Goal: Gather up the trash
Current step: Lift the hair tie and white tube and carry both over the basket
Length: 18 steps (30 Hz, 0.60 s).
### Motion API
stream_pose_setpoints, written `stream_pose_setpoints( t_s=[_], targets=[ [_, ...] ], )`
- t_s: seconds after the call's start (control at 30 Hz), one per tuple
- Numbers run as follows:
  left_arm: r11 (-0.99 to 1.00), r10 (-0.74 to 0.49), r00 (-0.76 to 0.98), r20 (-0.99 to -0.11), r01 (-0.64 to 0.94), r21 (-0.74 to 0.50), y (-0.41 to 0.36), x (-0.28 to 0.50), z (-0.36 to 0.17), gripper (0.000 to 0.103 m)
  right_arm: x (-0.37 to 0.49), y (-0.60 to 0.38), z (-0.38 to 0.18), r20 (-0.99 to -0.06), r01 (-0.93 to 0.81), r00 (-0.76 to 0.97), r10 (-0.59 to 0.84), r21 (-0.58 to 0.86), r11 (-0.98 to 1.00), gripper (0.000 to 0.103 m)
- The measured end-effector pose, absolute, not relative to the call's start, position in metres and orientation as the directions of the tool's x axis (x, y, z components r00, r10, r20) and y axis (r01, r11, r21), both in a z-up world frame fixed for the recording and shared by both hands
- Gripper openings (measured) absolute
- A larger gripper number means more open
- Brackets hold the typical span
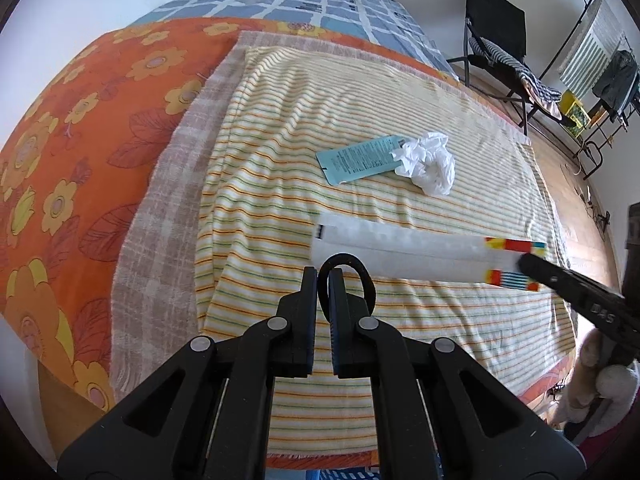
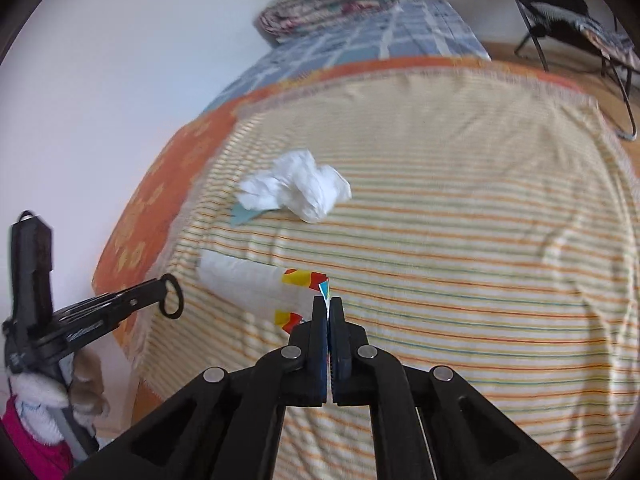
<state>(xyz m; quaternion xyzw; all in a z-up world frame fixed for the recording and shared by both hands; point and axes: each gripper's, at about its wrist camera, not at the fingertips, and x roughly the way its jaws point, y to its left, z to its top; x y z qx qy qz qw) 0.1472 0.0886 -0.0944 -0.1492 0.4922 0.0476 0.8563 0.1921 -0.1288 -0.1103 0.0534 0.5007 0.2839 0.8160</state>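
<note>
White and long, the wrapper lies across the striped towel, its colourful end pinched in the right gripper, while the left gripper, pressed shut on a black ring, hovers at the opposite end.

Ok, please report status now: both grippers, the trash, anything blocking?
Right gripper shut on white wrapper. Left gripper shut on black ring. Tissue, blue card still on towel. Nothing blocking.
</note>
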Motion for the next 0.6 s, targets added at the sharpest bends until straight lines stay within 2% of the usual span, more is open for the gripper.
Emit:
stream_pose_setpoints(
  t_s=[0.33,0.6],
  targets=[
    [0.966,-0.046,0.584,-0.811,-0.181,-0.186,0.073,0.117,-0.059,0.003,0.143,-0.166,-0.046,-0.722,-0.493,0.383,0.576,0.367,0.788,0.0],
    [0.976,-0.077,0.585,-0.808,-0.121,-0.181,0.043,0.099,-0.056,0.003,0.093,-0.199,-0.019,-0.688,-0.54,0.4,0.606,0.358,0.762,0.0]
  ],
)
